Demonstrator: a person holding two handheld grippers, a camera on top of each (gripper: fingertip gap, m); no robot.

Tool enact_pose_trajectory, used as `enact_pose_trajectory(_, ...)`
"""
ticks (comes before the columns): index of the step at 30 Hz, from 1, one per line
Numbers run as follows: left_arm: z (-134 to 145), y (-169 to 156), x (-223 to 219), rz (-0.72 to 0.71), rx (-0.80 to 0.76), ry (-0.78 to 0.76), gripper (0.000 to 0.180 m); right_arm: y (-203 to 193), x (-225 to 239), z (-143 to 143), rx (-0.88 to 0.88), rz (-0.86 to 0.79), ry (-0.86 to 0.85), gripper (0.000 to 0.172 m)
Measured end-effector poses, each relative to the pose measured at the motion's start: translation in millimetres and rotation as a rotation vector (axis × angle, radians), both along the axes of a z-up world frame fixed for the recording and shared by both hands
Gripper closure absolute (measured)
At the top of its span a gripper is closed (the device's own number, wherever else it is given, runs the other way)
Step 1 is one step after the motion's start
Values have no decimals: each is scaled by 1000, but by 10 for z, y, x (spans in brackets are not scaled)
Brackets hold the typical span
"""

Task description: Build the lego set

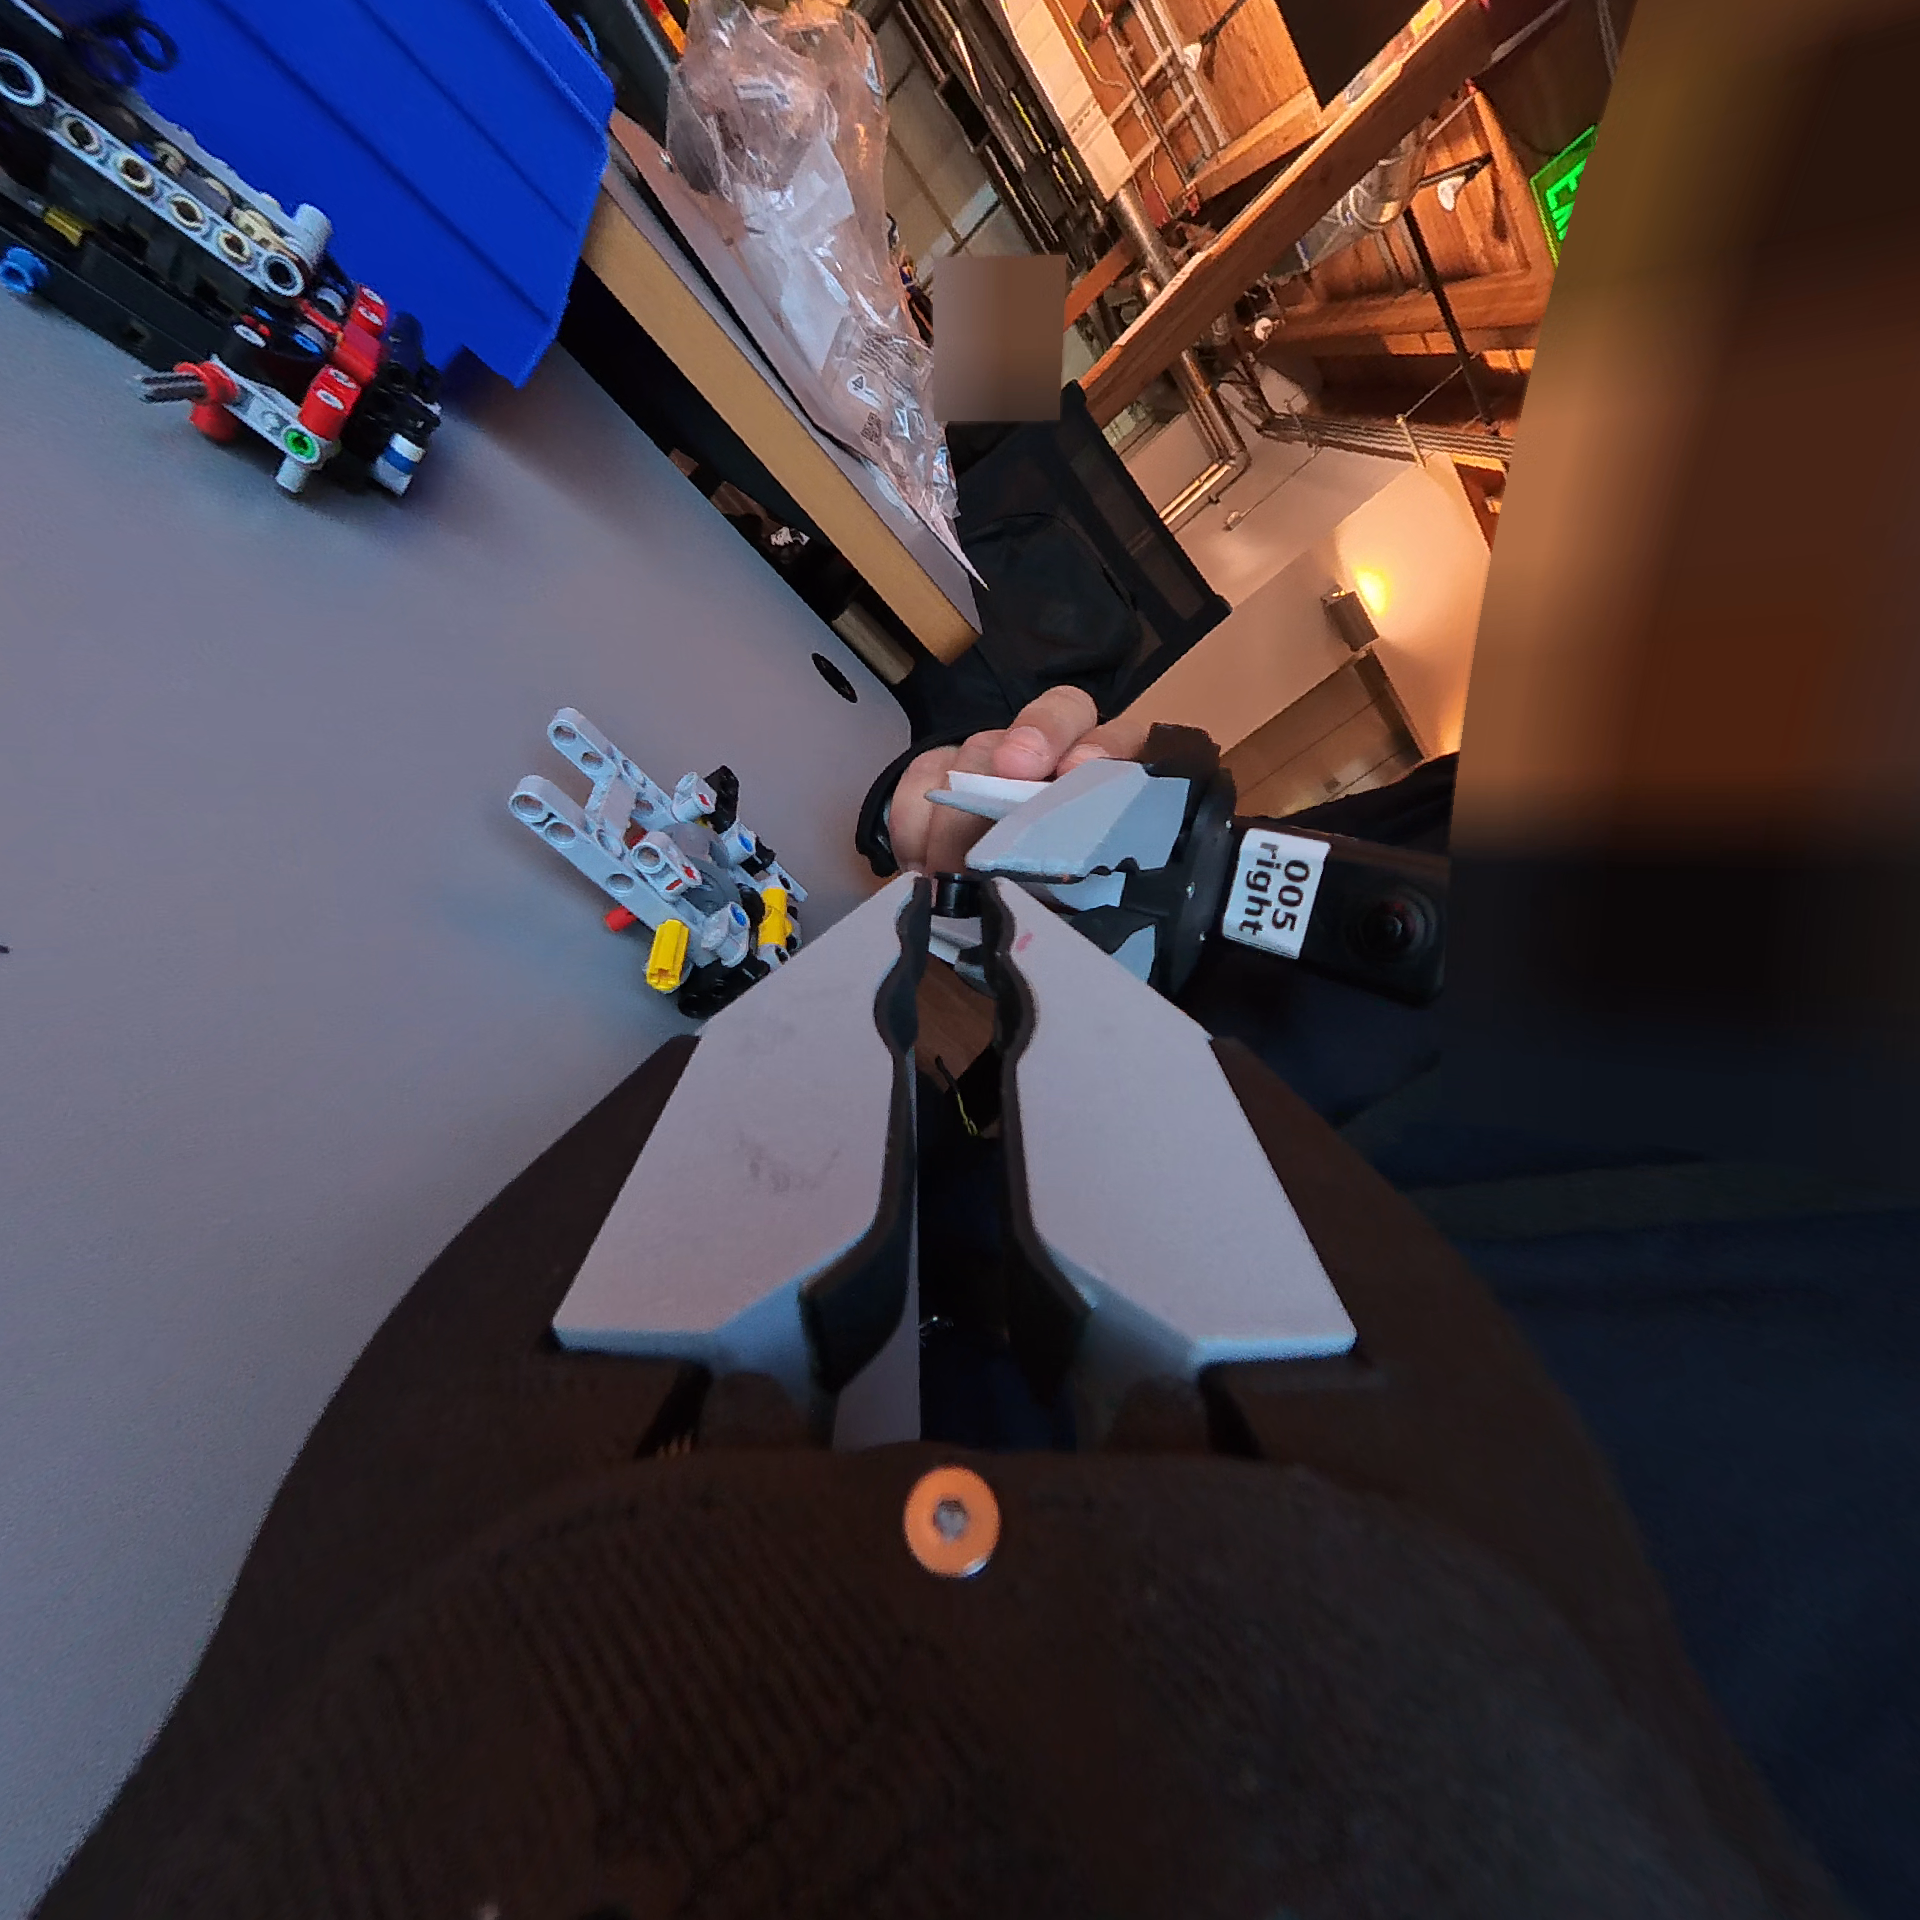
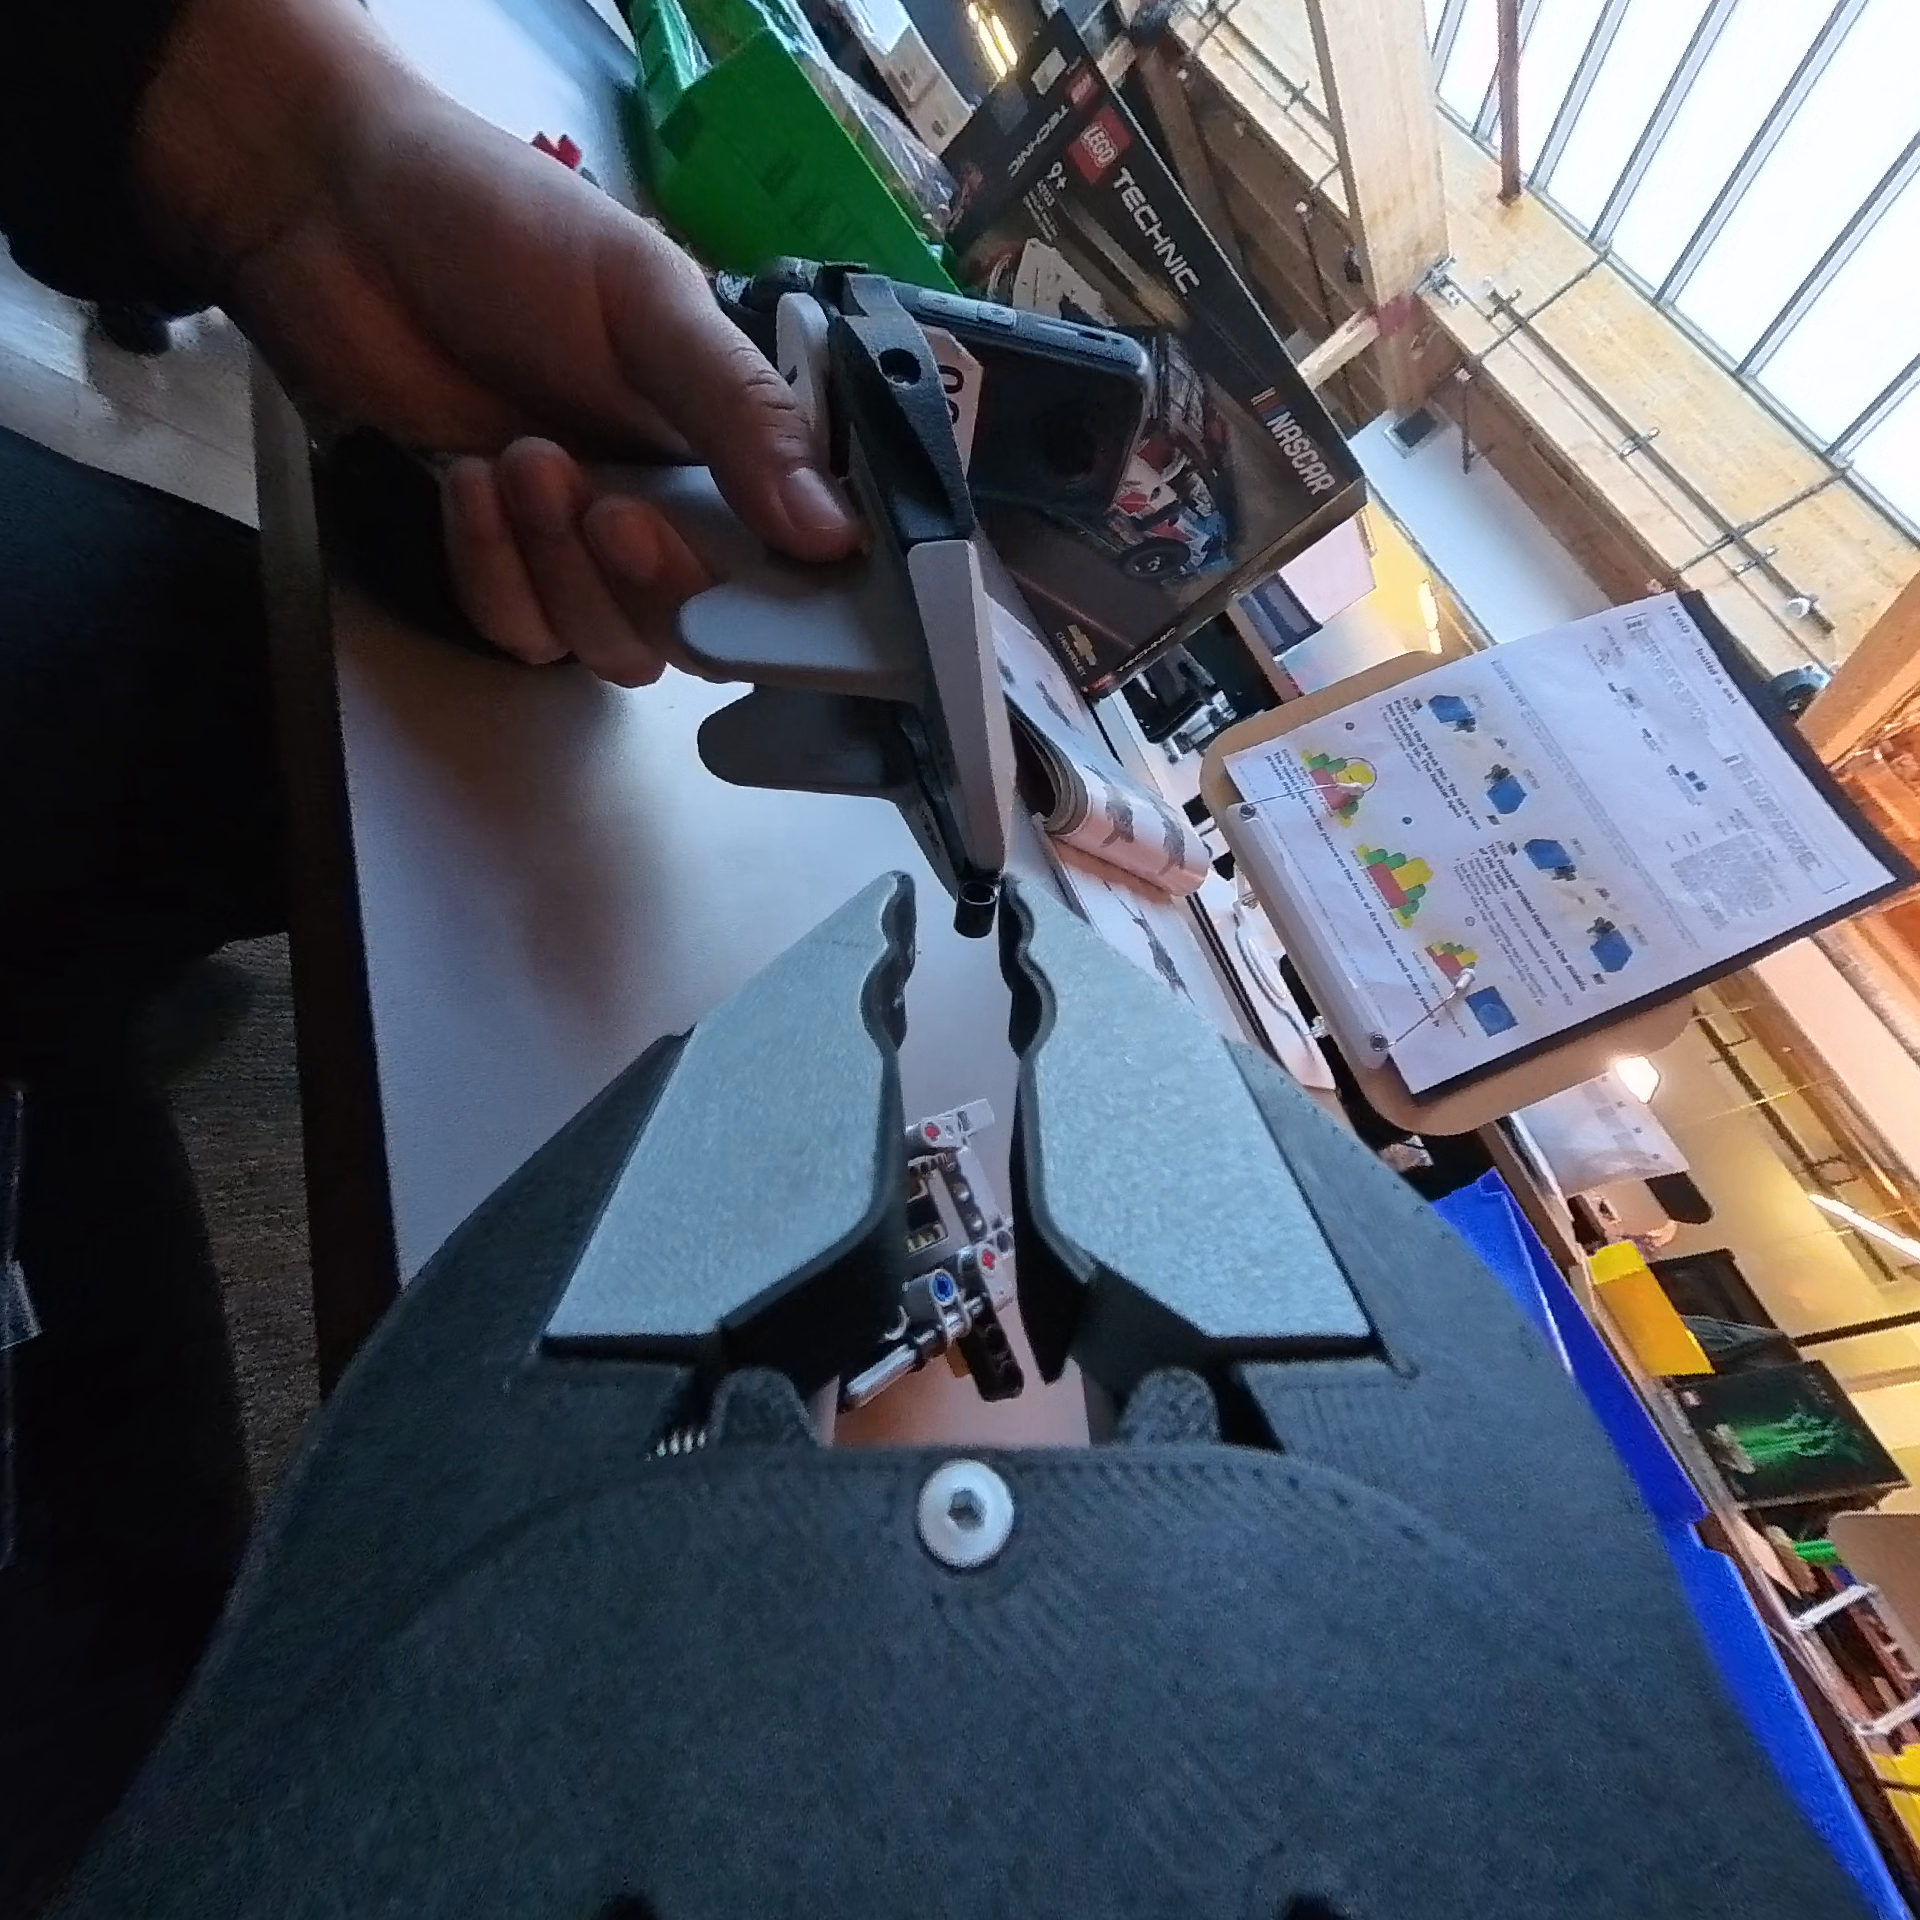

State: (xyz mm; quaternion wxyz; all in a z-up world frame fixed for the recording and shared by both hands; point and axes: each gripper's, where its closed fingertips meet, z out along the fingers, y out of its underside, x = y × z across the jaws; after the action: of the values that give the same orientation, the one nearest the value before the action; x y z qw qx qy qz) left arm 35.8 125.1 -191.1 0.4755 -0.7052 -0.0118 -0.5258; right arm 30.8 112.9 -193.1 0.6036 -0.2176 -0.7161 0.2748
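Note:
My left gripper [image 1: 956, 889] is shut on a small black cylindrical building-toy piece [image 1: 954, 900], pinched at the very fingertips above the grey table [image 1: 260, 831]. In the right wrist view the left gripper [image 2: 979, 875] comes down from above with that black piece [image 2: 982, 914] hanging from its tips. My right gripper [image 2: 956, 896] is open around the piece. Its right pad [image 2: 1023, 925] is close beside the piece and its left pad [image 2: 896, 914] stands clear of it. In the left wrist view the right gripper [image 1: 951, 831] comes in from the right.
A small grey, yellow and black toy assembly [image 1: 665, 873] lies on the table, with a larger one [image 1: 239, 312] by a blue bin [image 1: 416, 156]. A toy set box [image 2: 1143, 364], an open booklet [image 2: 1122, 821], a clipboard with a sheet [image 2: 1558, 831] and a green bin [image 2: 758, 135] stand beyond. Less than 4 cm separates the two grippers' tips.

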Motion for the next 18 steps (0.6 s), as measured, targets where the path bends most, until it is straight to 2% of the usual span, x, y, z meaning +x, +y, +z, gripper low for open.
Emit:
enact_pose_trajectory(10,-13,-6,-21,-4,-9,7,174,37,9,25,-98,30,-26,156)
enact_pose_trajectory(15,-129,-179,-10,-148,-55,111,174,23,111,27,-175,154,-84,151)
enact_pose_trajectory(18,-257,-308,136,-263,-125,194,174,-19,207,-109,-232,257,-238,148)
